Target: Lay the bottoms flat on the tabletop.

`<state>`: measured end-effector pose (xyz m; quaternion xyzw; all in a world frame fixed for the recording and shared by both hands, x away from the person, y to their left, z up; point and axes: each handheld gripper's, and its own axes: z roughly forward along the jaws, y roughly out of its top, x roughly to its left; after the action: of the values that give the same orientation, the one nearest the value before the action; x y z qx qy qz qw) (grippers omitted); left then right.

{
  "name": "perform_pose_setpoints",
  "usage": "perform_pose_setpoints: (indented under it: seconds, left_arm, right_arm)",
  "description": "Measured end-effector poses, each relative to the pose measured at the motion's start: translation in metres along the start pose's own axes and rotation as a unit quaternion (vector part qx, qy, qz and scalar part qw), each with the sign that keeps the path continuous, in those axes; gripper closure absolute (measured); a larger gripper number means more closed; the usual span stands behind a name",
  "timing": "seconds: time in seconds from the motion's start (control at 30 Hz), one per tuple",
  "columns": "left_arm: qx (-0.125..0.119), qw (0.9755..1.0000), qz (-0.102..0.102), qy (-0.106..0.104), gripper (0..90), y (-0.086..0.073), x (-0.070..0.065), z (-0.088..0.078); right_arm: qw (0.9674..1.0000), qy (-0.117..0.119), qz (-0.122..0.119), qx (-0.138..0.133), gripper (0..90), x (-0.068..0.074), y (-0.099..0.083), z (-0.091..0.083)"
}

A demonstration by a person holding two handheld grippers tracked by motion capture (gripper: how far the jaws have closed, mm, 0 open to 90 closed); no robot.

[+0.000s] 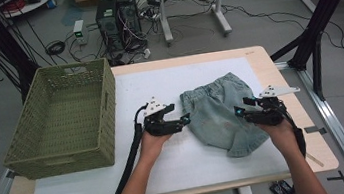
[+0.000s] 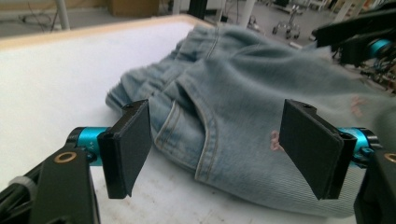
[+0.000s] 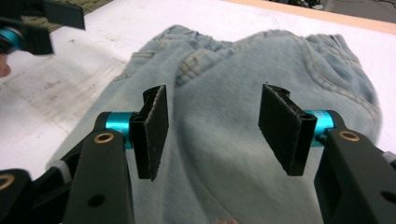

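Pale blue denim shorts (image 1: 220,113) lie folded on the white mat, waistband toward the far side. My left gripper (image 1: 186,119) hovers at the shorts' left edge, jaws open and pointing right; in the left gripper view the pocket seam of the shorts (image 2: 233,102) lies beyond the pads, untouched. My right gripper (image 1: 238,110) is over the shorts' right side, pointing left. Its jaws stand open above the denim (image 3: 215,140) with nothing pinched between them.
A green woven basket (image 1: 67,118) stands empty on the table's left end, close to my left hand. The white mat (image 1: 158,86) covers most of the wooden table (image 1: 261,60). Computer towers and cables sit on the floor beyond the far edge.
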<state>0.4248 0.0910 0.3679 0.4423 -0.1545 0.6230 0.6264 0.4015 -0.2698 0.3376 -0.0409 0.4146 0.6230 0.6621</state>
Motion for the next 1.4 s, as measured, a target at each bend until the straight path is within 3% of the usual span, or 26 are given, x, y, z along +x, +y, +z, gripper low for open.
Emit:
perform_pose_setpoints:
  seconds: [0.17, 0.27, 0.33, 0.43, 0.57, 0.6, 0.67, 0.73, 0.8, 0.87, 1.0, 1.17, 1.27, 1.33, 1.4]
  left_arm:
    - [0.037, 0.9993, 0.000, 0.009, 25.5, -0.004, 0.000, 0.019]
    - [0.062, 0.9979, -0.001, 0.017, 27.6, -0.003, -0.004, 0.029]
    - [0.086, 0.9960, -0.001, 0.022, 32.4, -0.004, -0.006, 0.035]
    - [0.130, 0.9909, 0.002, 0.037, 39.2, -0.008, -0.010, 0.045]
    - [0.148, 0.9876, 0.017, 0.049, 57.1, -0.008, -0.016, 0.050]
    - [0.149, 0.9870, 0.022, 0.055, 63.2, -0.008, -0.018, 0.050]
    - [0.149, 0.9872, 0.013, 0.055, 77.9, -0.007, -0.017, 0.048]
    - [0.150, 0.9872, 0.016, 0.054, 80.8, -0.005, -0.015, 0.042]
    - [0.139, 0.9886, 0.011, 0.058, 82.2, -0.004, -0.010, 0.033]
    - [0.124, 0.9905, -0.006, 0.060, 82.5, -0.004, 0.000, 0.021]
    - [0.101, 0.9919, -0.013, 0.075, 82.6, -0.003, 0.013, -0.002]
    - [0.079, 0.9914, -0.026, 0.101, 82.8, -0.004, 0.029, -0.029]
    - [0.064, 0.9908, -0.035, 0.114, 83.0, -0.004, 0.038, -0.042]
    - [0.056, 0.9901, -0.041, 0.122, 83.2, -0.004, 0.043, -0.049]
    - [0.047, 0.9891, -0.049, 0.131, 83.3, -0.004, 0.047, -0.055]
  right_arm:
    - [0.9998, -0.017, 0.011, 0.001, 39.0, -0.008, -0.003, -0.002]
    - [0.9990, -0.041, 0.017, 0.010, 35.2, -0.011, -0.005, -0.002]
    - [0.9978, -0.061, 0.019, 0.019, 33.0, -0.012, -0.006, 0.000]
    - [0.9958, -0.080, 0.013, 0.042, 33.3, -0.014, -0.009, 0.005]
    - [0.9941, -0.093, 0.008, 0.055, 36.6, -0.016, -0.012, 0.008]
    - [0.9940, -0.093, 0.009, 0.057, 37.0, -0.016, -0.012, 0.008]
    - [0.9943, -0.089, 0.011, 0.058, 40.6, -0.018, -0.013, 0.009]
    - [0.9945, -0.086, 0.015, 0.057, 42.8, -0.019, -0.013, 0.008]
    - [0.9949, -0.080, 0.018, 0.058, 46.5, -0.020, -0.013, 0.008]
    - [0.9954, -0.072, 0.018, 0.060, 48.6, -0.021, -0.014, 0.007]
    - [0.9962, -0.061, 0.017, 0.060, 50.1, -0.020, -0.013, 0.007]
    - [0.9964, -0.053, 0.010, 0.065, 47.0, -0.017, -0.012, 0.011]
    - [0.9937, -0.078, 0.007, 0.080, 47.6, -0.015, -0.013, 0.018]
    - [0.9912, -0.071, 0.007, 0.112, 53.3, -0.013, -0.016, 0.029]
    - [0.9884, -0.055, -0.014, 0.141, 61.9, -0.007, -0.019, 0.040]
